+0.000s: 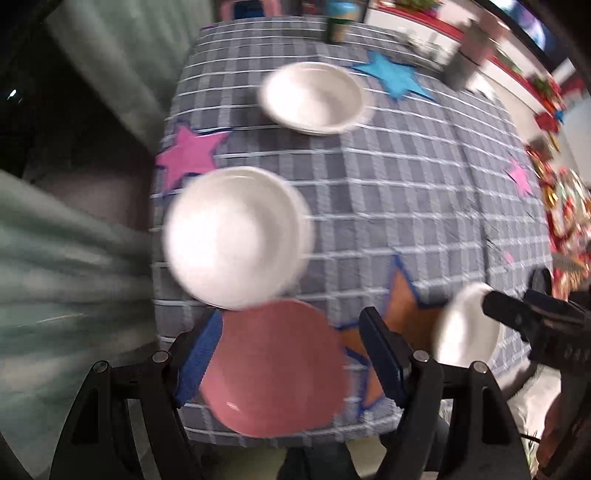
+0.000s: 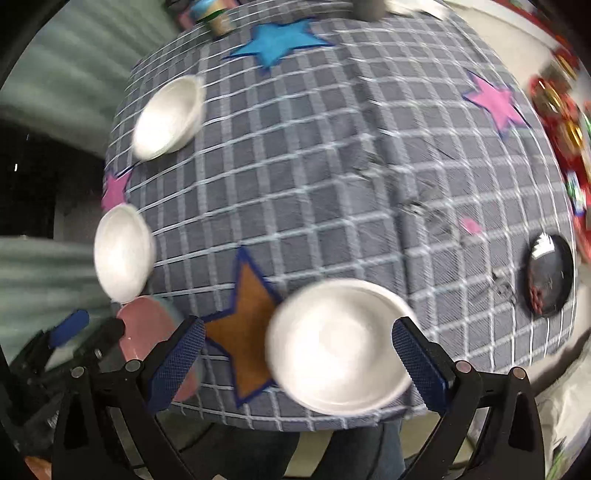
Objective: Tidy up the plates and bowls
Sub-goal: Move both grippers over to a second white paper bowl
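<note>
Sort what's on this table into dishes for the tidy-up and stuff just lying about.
For the job: pink plate; three white bowls.

Lying about: felt stars, e.g. orange star; shiny dark round object; container at the far edge.

Pink plate (image 1: pixel 273 369) at table edge; three white bowls (image 1: pixel 236 236) upright, apart

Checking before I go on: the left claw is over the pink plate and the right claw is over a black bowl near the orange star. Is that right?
Not quite. The right claw is over a white bowl, not a black one, as the right wrist view shows. It does sit beside the orange star, and the left claw is over the pink plate.
</note>
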`<state>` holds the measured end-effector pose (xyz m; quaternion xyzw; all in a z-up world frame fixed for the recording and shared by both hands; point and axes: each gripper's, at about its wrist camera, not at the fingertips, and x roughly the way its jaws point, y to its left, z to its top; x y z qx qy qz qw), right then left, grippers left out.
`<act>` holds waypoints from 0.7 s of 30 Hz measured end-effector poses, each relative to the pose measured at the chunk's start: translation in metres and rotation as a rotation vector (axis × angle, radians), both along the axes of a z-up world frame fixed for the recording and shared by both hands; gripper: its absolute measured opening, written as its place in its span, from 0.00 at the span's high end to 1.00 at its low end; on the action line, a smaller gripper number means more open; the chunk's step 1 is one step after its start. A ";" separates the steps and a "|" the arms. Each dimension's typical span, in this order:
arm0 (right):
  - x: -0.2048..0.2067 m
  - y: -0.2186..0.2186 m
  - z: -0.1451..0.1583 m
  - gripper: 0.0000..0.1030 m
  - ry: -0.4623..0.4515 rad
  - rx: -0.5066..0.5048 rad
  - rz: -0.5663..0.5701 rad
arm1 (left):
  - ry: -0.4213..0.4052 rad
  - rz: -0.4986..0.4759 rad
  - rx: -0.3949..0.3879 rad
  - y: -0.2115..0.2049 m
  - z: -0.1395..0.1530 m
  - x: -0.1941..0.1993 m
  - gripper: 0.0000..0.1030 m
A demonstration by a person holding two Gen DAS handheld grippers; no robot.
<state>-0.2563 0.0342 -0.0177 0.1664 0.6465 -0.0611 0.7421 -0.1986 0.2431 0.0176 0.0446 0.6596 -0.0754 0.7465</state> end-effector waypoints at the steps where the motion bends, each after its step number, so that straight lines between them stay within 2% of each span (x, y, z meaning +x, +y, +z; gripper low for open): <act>1: 0.007 0.009 -0.001 0.01 0.006 -0.010 0.018 | 0.004 0.025 0.005 0.011 -0.003 0.006 0.23; 5: 0.035 0.047 -0.011 0.01 0.038 -0.027 0.086 | 0.025 0.137 0.004 0.059 -0.015 0.028 0.23; 8: 0.054 0.071 -0.021 0.01 0.065 -0.034 0.133 | 0.031 0.155 0.036 0.080 -0.026 0.039 0.23; 15: 0.092 0.111 -0.046 0.01 0.113 -0.055 0.216 | 0.044 0.119 0.088 0.094 -0.054 0.062 0.23; 21: 0.115 0.123 -0.069 0.01 0.147 -0.073 0.230 | 0.052 0.058 0.108 0.088 -0.080 0.079 0.23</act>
